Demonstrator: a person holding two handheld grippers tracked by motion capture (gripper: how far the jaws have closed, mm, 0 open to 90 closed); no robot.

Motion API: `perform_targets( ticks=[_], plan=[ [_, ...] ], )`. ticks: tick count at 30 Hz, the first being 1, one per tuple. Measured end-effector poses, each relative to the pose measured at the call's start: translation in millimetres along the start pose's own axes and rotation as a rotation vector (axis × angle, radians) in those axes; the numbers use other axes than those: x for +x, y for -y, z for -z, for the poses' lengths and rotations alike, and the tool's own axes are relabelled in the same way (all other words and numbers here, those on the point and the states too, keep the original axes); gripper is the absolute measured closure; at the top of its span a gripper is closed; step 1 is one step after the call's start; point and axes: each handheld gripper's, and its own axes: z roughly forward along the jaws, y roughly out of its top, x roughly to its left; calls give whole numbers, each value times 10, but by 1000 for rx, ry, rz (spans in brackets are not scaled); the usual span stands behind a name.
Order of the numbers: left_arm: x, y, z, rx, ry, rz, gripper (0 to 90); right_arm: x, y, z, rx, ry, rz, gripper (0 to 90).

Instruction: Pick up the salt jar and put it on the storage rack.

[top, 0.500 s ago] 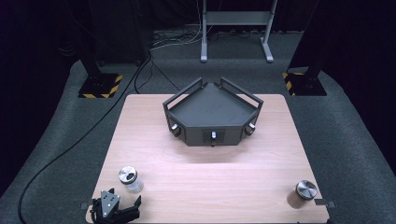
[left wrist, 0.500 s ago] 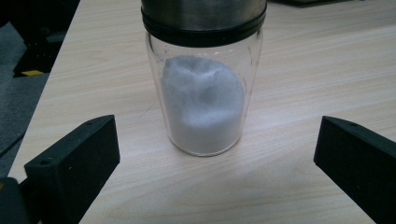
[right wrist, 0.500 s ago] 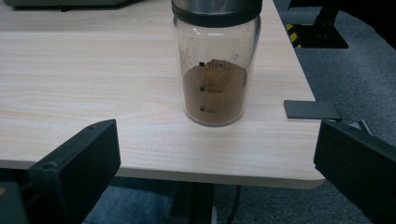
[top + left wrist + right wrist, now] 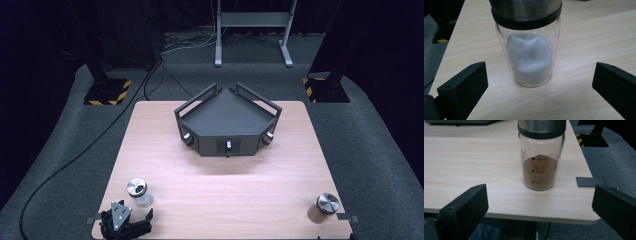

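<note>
Jar [image 4: 530, 53] lid top beyond frame edge

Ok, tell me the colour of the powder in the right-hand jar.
Brown, clearest in the right gripper view: powder.

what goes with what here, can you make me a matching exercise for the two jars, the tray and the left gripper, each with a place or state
Things:
1. jar of white powder
2. jar of brown powder
3. dark tray
4. left gripper

Places or states:
A. at the table's near left edge, jaws open
B. near the table's right front corner
C. at the far middle of the table, nothing in it
D. just ahead of the left gripper, untouched

Pairs: 1-D, 2-B, 3-C, 4-A
</note>
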Motion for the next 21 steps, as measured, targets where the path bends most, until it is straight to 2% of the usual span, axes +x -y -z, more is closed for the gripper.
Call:
perform_targets(
  ticks=[12,21],
  plan=[
    [67,5,-50,-10,-3,21,2,23,-43,-72,9,0,13,0],
    [57,-50,-155,0,-7,7,2,20,-70,-72,4,4,20,0]
  ],
)
